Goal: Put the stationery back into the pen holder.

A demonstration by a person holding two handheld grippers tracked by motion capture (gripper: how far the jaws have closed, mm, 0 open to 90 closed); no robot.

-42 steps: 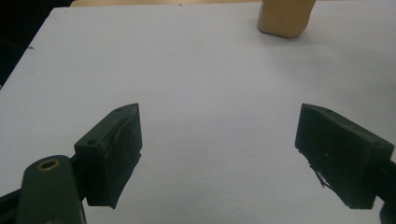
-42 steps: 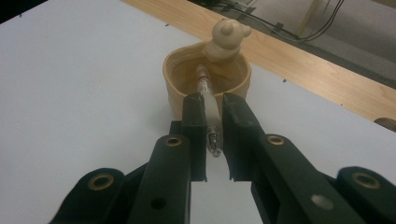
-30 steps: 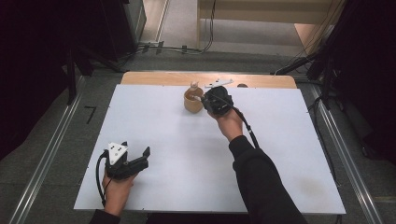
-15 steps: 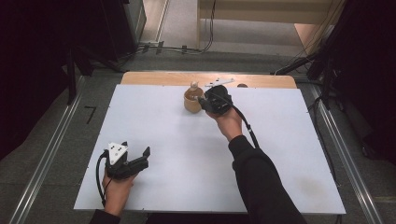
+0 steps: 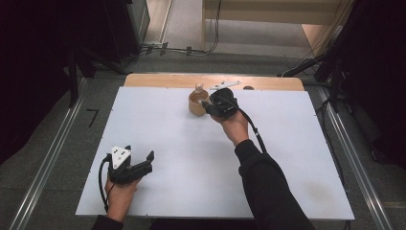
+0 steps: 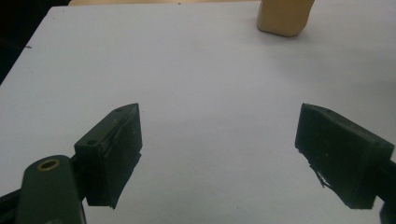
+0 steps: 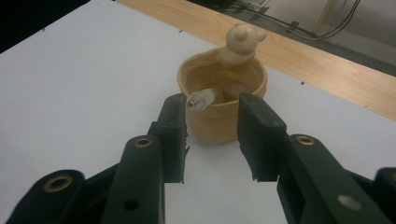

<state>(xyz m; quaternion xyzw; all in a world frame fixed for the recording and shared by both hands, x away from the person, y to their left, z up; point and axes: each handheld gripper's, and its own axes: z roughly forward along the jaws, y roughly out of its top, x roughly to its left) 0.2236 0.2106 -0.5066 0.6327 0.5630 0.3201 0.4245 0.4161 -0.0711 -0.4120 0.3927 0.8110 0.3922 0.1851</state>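
White table [image 5: 167, 134]: tan cup [image 7: 224, 100] holding bear figure [image 7: 240, 44], silver-tipped stick [image 7: 201, 99]. Right gripper [image 7: 212, 135] partly spread, straddling cup. Left gripper [image 6: 219, 154] gaping wide, idle.

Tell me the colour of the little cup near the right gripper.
Tan, a light yellowish brown; the cup shows best in the right gripper view.

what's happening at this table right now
A person works two handheld grippers over a white table. The right gripper is at a small tan cup near the far edge, jaws parted beside it, gripping nothing. The cup holds a bear-shaped figure. The left gripper rests open near the front.
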